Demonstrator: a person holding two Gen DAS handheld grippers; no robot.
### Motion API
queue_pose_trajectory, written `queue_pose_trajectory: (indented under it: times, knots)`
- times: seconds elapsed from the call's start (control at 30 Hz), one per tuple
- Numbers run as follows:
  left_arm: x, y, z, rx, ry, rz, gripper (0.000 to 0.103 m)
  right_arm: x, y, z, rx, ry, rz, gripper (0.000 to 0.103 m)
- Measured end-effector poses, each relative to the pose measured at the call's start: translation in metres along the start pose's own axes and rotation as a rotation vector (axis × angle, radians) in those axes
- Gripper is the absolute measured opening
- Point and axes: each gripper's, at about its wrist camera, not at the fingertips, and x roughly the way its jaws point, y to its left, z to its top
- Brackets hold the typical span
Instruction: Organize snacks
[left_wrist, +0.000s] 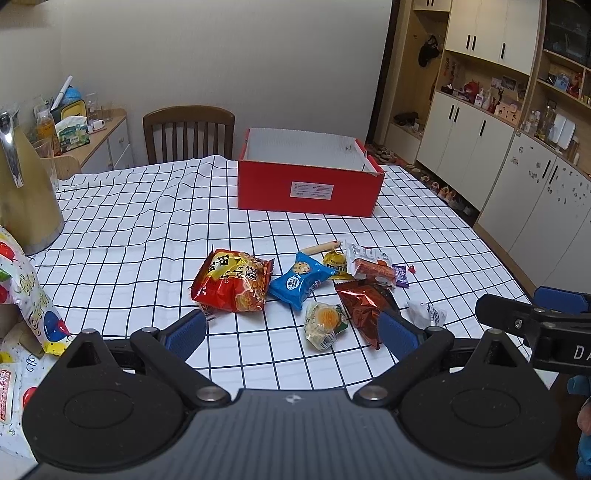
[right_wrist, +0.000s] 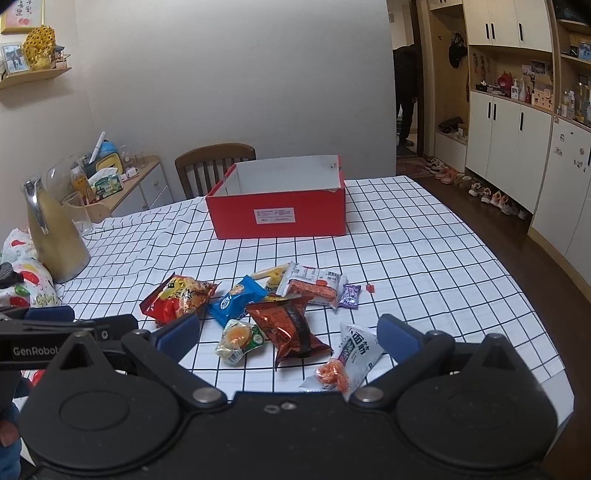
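An empty red box (left_wrist: 309, 184) (right_wrist: 279, 216) stands at the far side of the checked tablecloth. Several snack packets lie in a loose pile nearer me: a red-orange bag (left_wrist: 232, 286) (right_wrist: 176, 297), a blue cookie pack (left_wrist: 300, 280) (right_wrist: 236, 300), a dark red foil pack (left_wrist: 364, 308) (right_wrist: 291, 328), an egg-picture pack (left_wrist: 324, 325) (right_wrist: 239, 341), a white-and-red pack (left_wrist: 371, 266) (right_wrist: 314, 286) and a white pack (left_wrist: 426, 313) (right_wrist: 345, 360). My left gripper (left_wrist: 291, 330) is open and empty above the near pile. My right gripper (right_wrist: 288, 336) is open and empty, its right finger beside the white pack.
A gold jug (left_wrist: 26, 199) (right_wrist: 55, 240) and a balloon-print bag (left_wrist: 29, 295) (right_wrist: 26, 280) stand at the table's left. A wooden chair (left_wrist: 188, 133) (right_wrist: 214, 166) is behind the table. Cabinets line the right wall; the table edge drops off at right.
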Motion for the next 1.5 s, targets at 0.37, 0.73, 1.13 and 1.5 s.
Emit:
queue_pose_trajectory:
  times: [0.37, 0.73, 1.13, 1.5]
  knots:
    - [-0.0005, -0.0035, 0.0001, 0.006, 0.002, -0.011, 0.1, -0.0012, -0.0014, 0.0, -0.001, 0.0, 0.006, 0.102]
    - [-0.0003, -0.0045, 0.0002, 0.007, 0.0, -0.012, 0.1, -0.0023, -0.0014, 0.0006, -0.006, -0.002, 0.005, 0.102]
    - [-0.0016, -0.0038, 0.0009, 0.015, -0.003, -0.006, 0.1, -0.0023, 0.0018, 0.0011, -0.021, -0.011, 0.008, 0.099]
    - [-0.0027, -0.0042, 0.0026, 0.023, -0.012, -0.006, 0.1, -0.0026, 0.0006, 0.0026, -0.025, -0.02, 0.006, 0.099]
